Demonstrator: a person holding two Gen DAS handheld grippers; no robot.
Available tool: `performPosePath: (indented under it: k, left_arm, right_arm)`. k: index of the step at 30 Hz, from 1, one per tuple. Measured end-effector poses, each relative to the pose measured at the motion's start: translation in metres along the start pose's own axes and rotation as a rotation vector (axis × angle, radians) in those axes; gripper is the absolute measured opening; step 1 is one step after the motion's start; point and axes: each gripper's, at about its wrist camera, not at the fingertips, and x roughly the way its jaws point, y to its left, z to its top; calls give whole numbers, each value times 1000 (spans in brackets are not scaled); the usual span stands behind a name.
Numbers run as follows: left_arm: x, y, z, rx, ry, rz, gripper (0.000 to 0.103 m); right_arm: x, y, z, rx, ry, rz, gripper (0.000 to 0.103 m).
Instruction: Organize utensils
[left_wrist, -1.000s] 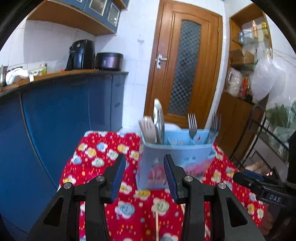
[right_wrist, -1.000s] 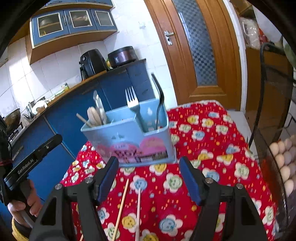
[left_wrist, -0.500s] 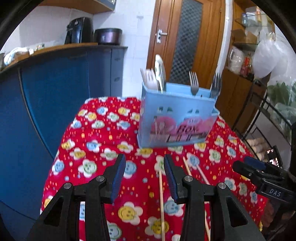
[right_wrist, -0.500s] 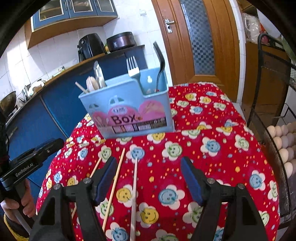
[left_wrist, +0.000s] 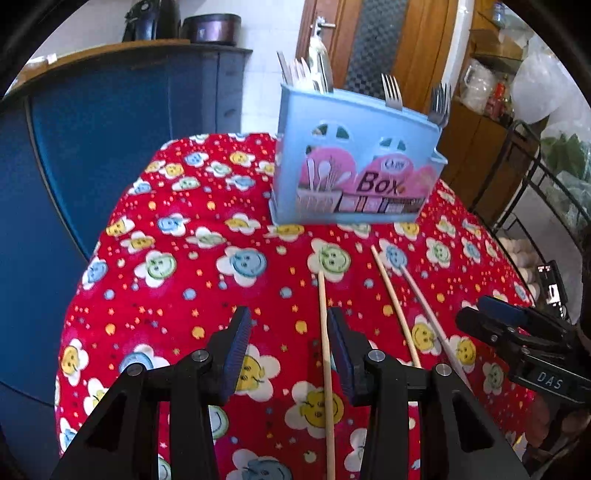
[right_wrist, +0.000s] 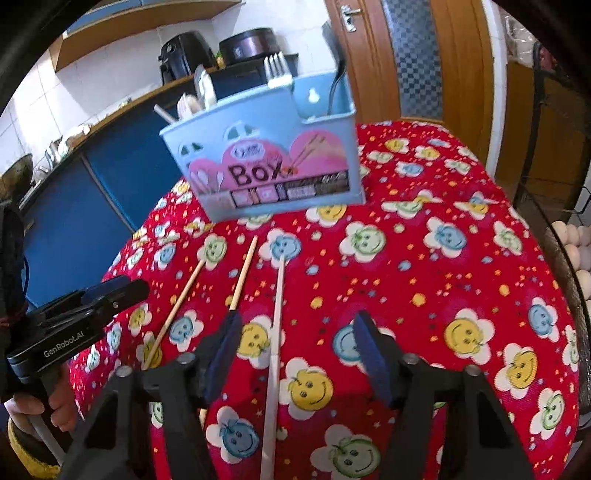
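Observation:
A light blue utensil box (left_wrist: 354, 162) marked "Box" stands at the far side of the red flowered tablecloth (left_wrist: 184, 280) and holds forks (left_wrist: 391, 92) and spoons (left_wrist: 314, 70); it also shows in the right wrist view (right_wrist: 269, 166). Three chopsticks lie loose in front of it: two wooden ones (left_wrist: 327, 354) (left_wrist: 397, 310) and a pale one (left_wrist: 432, 314), which the right wrist view also shows (right_wrist: 275, 339). My left gripper (left_wrist: 290, 350) is open above the cloth, one wooden chopstick beside its right finger. My right gripper (right_wrist: 295, 354) is open with the pale chopstick between its fingers.
A blue kitchen counter (left_wrist: 110, 110) with appliances runs along the left. A wooden door (left_wrist: 369, 48) is behind the table. A black wire rack (right_wrist: 565, 221) with eggs (right_wrist: 572, 243) stands right of the table. The table edge drops off on the left.
Both grippers have tilted down and pulled back from the box, so the chopsticks on the cloth now lie under them. Both stay open.

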Motion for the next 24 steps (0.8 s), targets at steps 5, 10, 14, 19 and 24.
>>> performPosePath:
  k: [5,10,14,19,24]
  left_arm:
    - [8,-4,-6,14,44,-15,44]
    - [14,-9,-11,39,77,-22,44]
    - [18,-12,-14,61,105,-21,44]
    - [21,-16,-16,90,124,-6,44]
    - [25,-16,-16,95,137,-5,44]
  right_arm:
    - [9,6,-4,-20,46,3,48]
    - [15,7,-8,-31,76,1,43]
    - [18,8,-9,-43,86,-3,41]
    - [22,12,-10,-71,102,-14,39]
    - [25,13,-9,-76,114,-19,39]
